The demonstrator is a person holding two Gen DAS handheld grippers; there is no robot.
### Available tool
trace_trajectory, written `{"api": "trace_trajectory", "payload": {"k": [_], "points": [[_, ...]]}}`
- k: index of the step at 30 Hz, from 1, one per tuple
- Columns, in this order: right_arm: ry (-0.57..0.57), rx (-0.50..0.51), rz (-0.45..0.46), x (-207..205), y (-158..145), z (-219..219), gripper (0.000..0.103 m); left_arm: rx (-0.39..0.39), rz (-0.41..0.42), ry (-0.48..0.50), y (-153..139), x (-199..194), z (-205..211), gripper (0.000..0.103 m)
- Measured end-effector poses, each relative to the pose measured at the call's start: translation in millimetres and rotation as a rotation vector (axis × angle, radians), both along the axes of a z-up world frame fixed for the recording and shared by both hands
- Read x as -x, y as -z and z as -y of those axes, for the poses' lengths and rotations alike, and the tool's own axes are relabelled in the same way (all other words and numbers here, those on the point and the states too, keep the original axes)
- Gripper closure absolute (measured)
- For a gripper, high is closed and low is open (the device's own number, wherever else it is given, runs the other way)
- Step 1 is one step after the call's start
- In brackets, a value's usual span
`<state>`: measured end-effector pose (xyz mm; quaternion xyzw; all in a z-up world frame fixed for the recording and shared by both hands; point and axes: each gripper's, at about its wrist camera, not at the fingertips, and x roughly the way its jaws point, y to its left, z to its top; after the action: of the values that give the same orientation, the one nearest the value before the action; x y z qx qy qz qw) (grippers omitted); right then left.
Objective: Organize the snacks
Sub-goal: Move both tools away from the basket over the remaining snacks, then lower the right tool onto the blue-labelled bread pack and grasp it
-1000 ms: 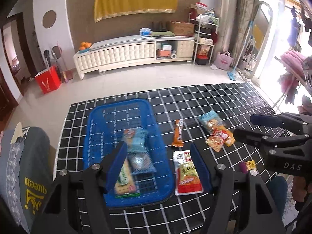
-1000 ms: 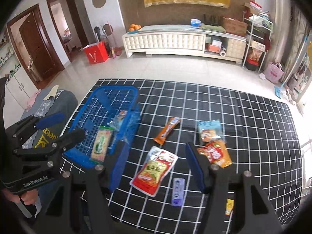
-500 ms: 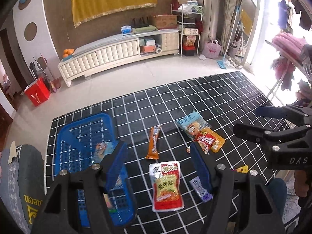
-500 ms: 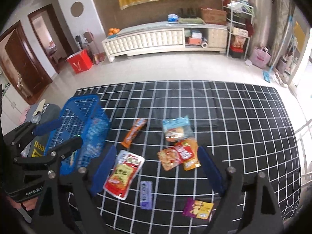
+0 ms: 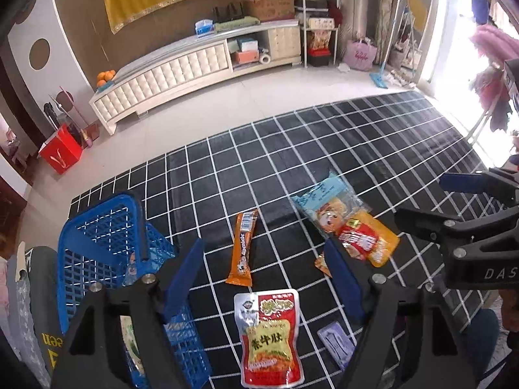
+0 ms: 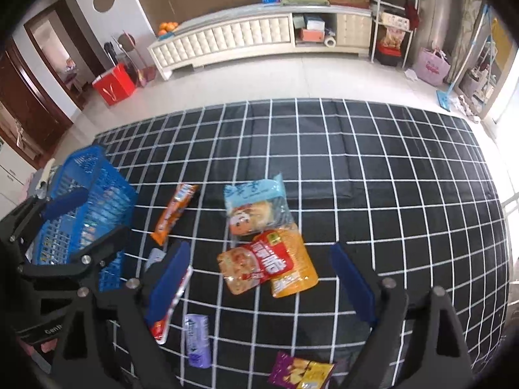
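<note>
Loose snacks lie on a black grid-patterned tablecloth. A red and white pouch sits just below my open left gripper. An orange stick pack lies ahead of it. Beside that rest a light-blue packet, a red packet and an orange-yellow packet, overlapping one another. My right gripper hangs open above these, empty. A small purple packet and a purple-yellow one lie near the front edge. The blue basket at the left holds some snacks.
A grey cushion with yellow lettering lies left of the basket. Past the table are tiled floor, a white TV cabinet, a red bag and a shelf rack. Bright windows fill the right side.
Both grippers have swung to the right, away from the basket and over the loose snacks. The right gripper now sits above the red and orange-yellow packets. Both stay open.
</note>
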<state>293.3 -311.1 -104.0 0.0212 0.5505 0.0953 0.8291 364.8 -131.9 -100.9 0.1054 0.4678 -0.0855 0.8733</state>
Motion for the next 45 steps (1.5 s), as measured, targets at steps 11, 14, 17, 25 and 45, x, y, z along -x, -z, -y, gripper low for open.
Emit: {"api": "trace_trajectory", "payload": {"k": [11, 14, 17, 25, 45], "points": [[-0.031, 0.002, -0.103, -44.7, 53.1, -4.2, 0.006, -0.087, -0.086, -0.068, 41.0, -40.5, -7.7, 0.008], [-0.060, 0.022, -0.106, -54.6, 62.4, -10.7, 0.004, -0.126, -0.107, -0.071, 50.6, -47.3, -8.7, 0.000], [-0.089, 0.035, -0.120, -63.7, 71.1, -16.3, 0.004, -0.161, -0.121, -0.072, 59.6, -53.9, -9.3, 0.000], [-0.133, 0.091, -0.189, -81.9, 101.1, -26.9, 0.004, -0.229, -0.152, -0.037, 84.4, -64.9, -4.7, 0.000], [-0.096, 0.010, -0.115, -49.7, 89.2, -5.6, 0.033, -0.209, -0.123, 0.099, 82.5, -40.3, 19.9, 0.000]]}}
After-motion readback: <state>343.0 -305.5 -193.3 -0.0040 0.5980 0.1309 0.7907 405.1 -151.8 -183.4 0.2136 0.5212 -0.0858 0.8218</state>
